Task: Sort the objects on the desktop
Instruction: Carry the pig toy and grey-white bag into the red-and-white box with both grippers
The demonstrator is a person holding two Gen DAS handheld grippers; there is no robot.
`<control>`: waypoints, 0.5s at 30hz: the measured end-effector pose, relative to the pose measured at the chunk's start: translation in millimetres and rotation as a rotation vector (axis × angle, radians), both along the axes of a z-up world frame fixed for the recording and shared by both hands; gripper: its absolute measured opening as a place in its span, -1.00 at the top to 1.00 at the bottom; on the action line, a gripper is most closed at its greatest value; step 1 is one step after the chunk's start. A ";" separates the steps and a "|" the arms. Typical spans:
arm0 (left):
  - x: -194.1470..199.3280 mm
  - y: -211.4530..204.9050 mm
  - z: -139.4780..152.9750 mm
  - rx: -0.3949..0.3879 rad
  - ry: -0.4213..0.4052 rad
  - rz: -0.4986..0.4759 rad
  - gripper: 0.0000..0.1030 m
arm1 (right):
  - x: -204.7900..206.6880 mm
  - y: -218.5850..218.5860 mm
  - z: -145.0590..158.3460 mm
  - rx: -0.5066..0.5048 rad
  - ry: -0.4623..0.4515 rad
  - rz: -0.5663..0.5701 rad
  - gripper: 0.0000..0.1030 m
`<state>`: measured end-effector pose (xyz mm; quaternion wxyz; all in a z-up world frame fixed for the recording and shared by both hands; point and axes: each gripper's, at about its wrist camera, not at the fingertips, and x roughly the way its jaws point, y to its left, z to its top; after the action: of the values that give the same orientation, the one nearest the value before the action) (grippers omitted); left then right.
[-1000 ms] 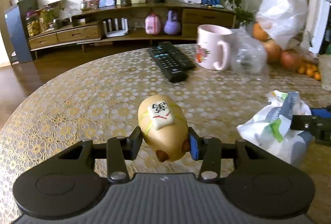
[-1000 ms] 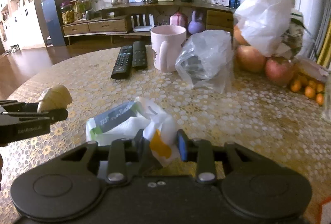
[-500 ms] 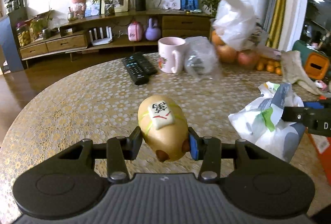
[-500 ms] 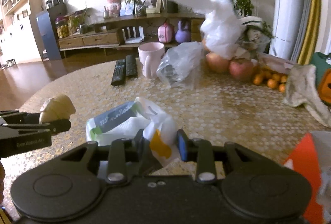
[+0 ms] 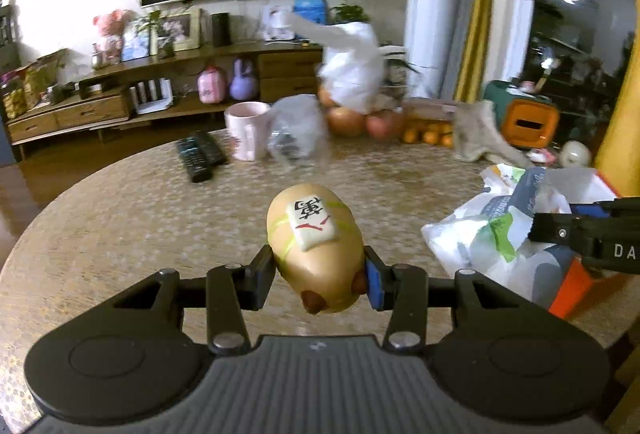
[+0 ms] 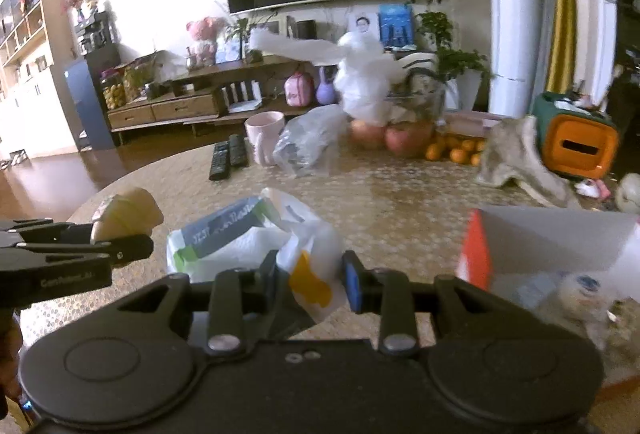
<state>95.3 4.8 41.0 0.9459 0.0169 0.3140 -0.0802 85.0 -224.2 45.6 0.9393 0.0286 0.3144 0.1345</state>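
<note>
My left gripper [image 5: 319, 274] is shut on a tan egg-shaped toy [image 5: 314, 246] with a white mahjong tile on top, held above the patterned round table [image 5: 120, 218]. The toy also shows at the left of the right wrist view [image 6: 126, 211]. My right gripper [image 6: 310, 280] is shut on a white tissue pack [image 6: 248, 238] with green and grey print, held above the table. The pack also shows at the right of the left wrist view [image 5: 496, 230]. An open orange and white box [image 6: 552, 254] with several small items inside sits just right of the pack.
At the far side of the table are two remotes [image 5: 198, 153], a pink mug [image 5: 246, 129], a clear plastic bag [image 5: 298, 131], apples [image 5: 346, 121] under a white bag, small oranges [image 5: 428, 135], a grey cloth [image 5: 480, 129] and an orange box [image 5: 528, 121]. A yellow giraffe figure [image 5: 622, 73] stands at right.
Both grippers have pulled back and swung right, each still holding its object. The far table items have shrunk and shifted left, and the orange and white box has come into view at right.
</note>
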 end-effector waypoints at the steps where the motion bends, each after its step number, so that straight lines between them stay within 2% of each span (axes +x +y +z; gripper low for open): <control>1: -4.8 -7.0 0.6 -0.001 -0.002 -0.012 0.14 | -5.9 -6.8 0.4 0.006 0.002 -0.009 0.38; 7: -25.1 -54.2 1.0 0.001 0.010 -0.100 0.14 | -30.5 -43.1 -1.5 0.018 0.010 -0.069 0.38; 15: -28.5 -121.2 0.4 0.042 0.008 -0.235 0.13 | -44.9 -103.6 -1.2 0.034 -0.010 -0.195 0.37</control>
<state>66.8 -116.5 41.4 0.9281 0.0729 0.3153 -0.1841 40.1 -327.8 44.5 0.9488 0.0746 0.3031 0.0478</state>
